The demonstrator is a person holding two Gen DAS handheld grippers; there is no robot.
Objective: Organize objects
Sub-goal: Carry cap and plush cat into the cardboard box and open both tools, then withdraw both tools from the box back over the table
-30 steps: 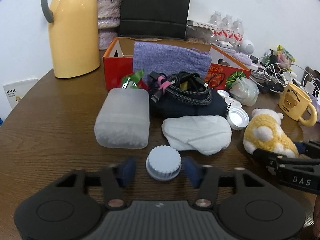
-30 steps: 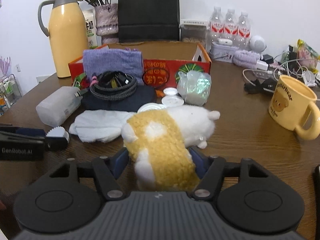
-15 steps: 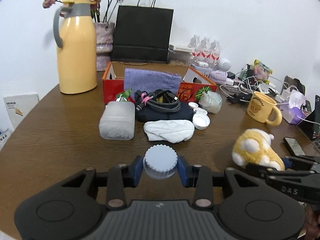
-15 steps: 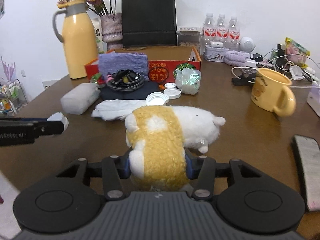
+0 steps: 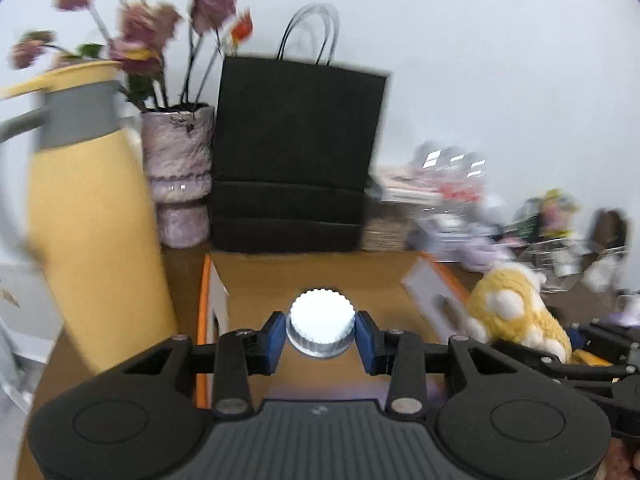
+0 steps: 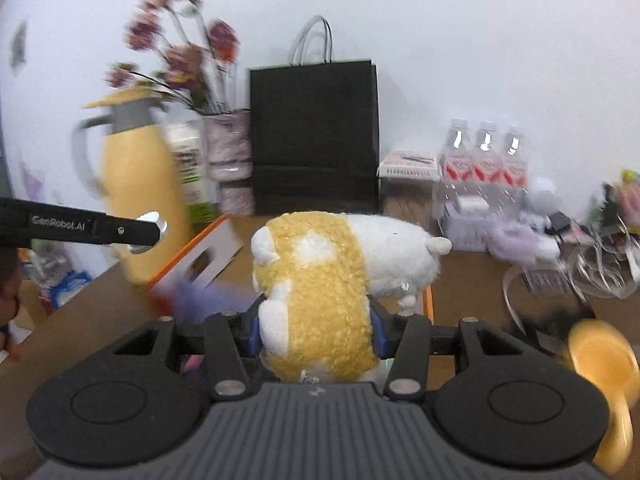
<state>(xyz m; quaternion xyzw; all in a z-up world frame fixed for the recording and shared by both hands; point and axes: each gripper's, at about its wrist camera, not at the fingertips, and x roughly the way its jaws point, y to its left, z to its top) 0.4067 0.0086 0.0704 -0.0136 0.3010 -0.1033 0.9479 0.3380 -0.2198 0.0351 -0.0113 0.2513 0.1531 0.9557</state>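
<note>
Ribbed cap (image 5: 321, 320) clamped in left claw (image 5: 320, 338), over the open cardboard box (image 5: 304, 276); plush toy (image 6: 320, 292) gripped by right claw (image 6: 316, 334) (above the box's right edge)

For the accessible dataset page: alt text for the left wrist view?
The left gripper holds a white ribbed cap above an open cardboard box. Behind stand a yellow jug, a flower vase and a black paper bag.
</note>
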